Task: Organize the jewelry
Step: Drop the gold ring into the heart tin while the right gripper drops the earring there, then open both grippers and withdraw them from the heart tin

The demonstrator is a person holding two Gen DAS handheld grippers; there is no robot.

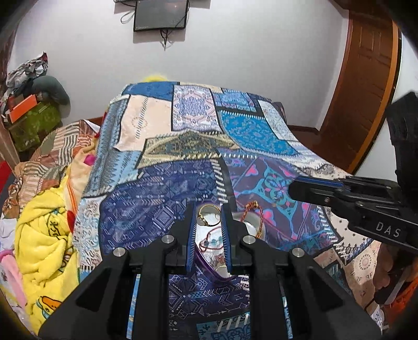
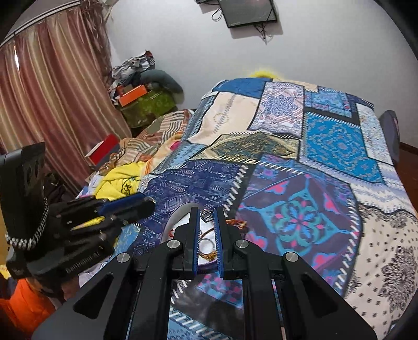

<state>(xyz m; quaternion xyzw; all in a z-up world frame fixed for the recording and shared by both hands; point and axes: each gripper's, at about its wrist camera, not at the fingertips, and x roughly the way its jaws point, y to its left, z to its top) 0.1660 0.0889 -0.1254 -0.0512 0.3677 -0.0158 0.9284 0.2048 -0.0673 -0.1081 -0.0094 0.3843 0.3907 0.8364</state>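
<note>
Both grippers hover over a plate [image 1: 206, 251] of jewelry on the patchwork bedspread [image 1: 162, 198]. Left gripper [image 1: 208, 232], jaws slightly parted, frames a gold ring [image 1: 206, 215]; right gripper [image 2: 206, 235], also slightly parted, holds nothing. Sorting looks barely begun; next, lower and pinch one piece.

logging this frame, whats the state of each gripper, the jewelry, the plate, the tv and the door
left gripper: open, jaws either side of the gold ring
right gripper: open, holding nothing
gold ring: lying on the plate, not gripped
braided cord bracelet: draped over a white cup
plate: flat on the bedspread, jewelry on it
wall tv: screen dark
wooden door: shut
</note>
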